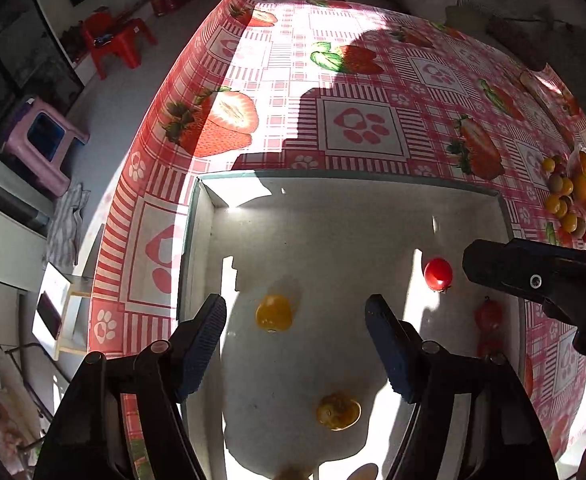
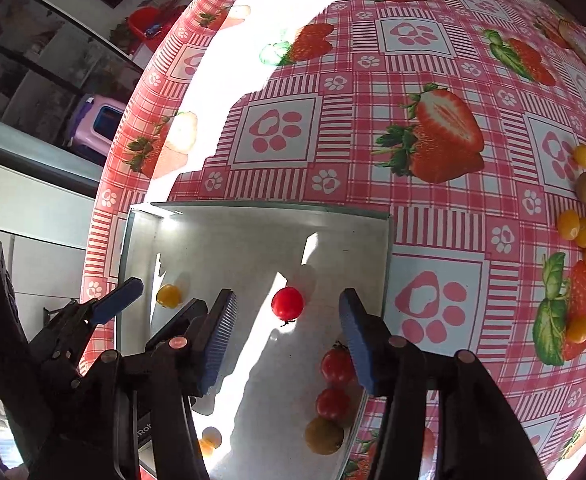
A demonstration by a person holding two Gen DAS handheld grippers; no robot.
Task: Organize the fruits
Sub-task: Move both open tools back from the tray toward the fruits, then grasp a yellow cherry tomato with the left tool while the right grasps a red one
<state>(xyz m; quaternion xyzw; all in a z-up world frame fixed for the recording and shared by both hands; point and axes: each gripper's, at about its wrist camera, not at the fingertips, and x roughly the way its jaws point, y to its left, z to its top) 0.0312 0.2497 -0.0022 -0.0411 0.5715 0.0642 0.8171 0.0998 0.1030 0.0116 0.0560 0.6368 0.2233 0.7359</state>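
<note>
Inside the white box, a red cherry tomato lies free between the right gripper's wide-open, empty jaws — light, smooth, thin-skinned, so pinch gently across its middle. Left gripper gapes empty over a yellow tomato.

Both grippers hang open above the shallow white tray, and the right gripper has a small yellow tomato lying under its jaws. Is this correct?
Not quite. Under the right gripper lies a small red tomato, not a yellow one, as the right wrist view shows. Both grippers do hang open above the shallow white tray.
</note>
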